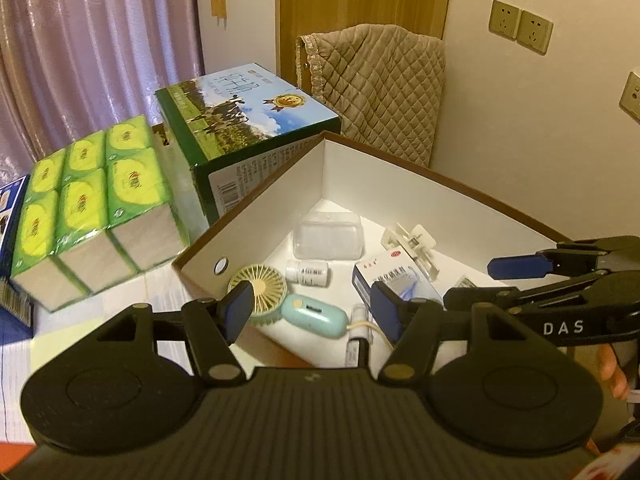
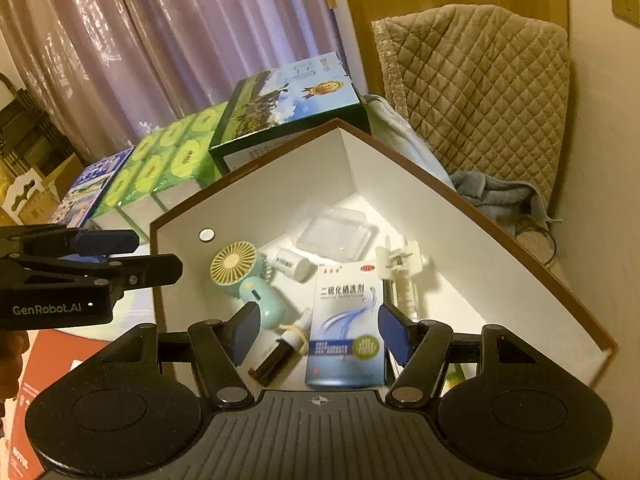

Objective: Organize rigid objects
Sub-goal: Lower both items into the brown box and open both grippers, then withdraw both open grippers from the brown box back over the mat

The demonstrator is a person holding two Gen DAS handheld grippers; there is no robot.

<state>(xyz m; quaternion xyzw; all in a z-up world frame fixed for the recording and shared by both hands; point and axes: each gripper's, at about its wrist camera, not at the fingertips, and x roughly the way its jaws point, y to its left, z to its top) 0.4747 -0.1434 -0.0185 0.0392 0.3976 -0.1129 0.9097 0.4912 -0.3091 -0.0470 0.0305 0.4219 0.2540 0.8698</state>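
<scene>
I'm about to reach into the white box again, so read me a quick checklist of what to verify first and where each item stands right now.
1. Left gripper open and holding nothing: ok.
2. Right gripper open and holding nothing: ok.
3. Light blue medicine carton with Chinese print lying flat, top face unobstructed, between the right fingers in the wrist view: ok.
4. Mint green handheld fan lying inside the brown-rimmed white box: ok.
5. Small white pill bottle on its side beside the fan: ok.
6. Whether the clear plastic case in the far corner holds anything: cannot tell.

"GenRobot.AI" on left hand-held gripper (image 2: 132,254).
</scene>
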